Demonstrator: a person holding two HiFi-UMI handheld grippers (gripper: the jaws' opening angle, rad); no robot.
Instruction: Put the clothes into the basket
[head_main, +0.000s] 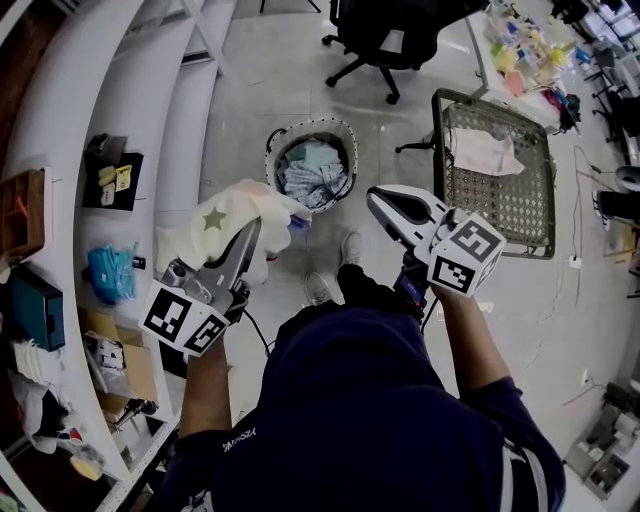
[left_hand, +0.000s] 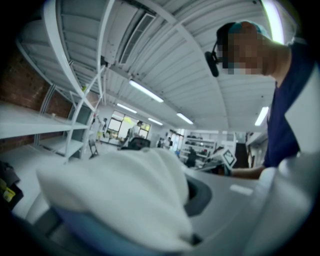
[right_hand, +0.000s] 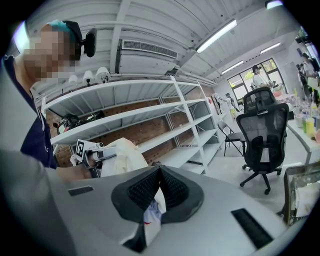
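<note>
While the left gripper (head_main: 254, 224) clamps the cream garment (head_main: 222, 218), the round basket (head_main: 346, 136) lies ahead & below its fingertips (head_main: 247, 243), a bit to the right, btwn both grippers; right gripper (head_main: 376, 198), jaws closed tip to tip, is abt as near.

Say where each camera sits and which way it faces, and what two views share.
Head view: on the person's head, looking steeply down at left gripper, right gripper, round basket; torso and forearms show.
Left gripper view: on the left gripper, facing across the room over the white garment its jaws clamp; the person's chest shows.
Right gripper view: on the right gripper, facing shelves and an office chair over its closed jaws; a shoulder shows.
Shared: the white garment appears in all three.
</note>
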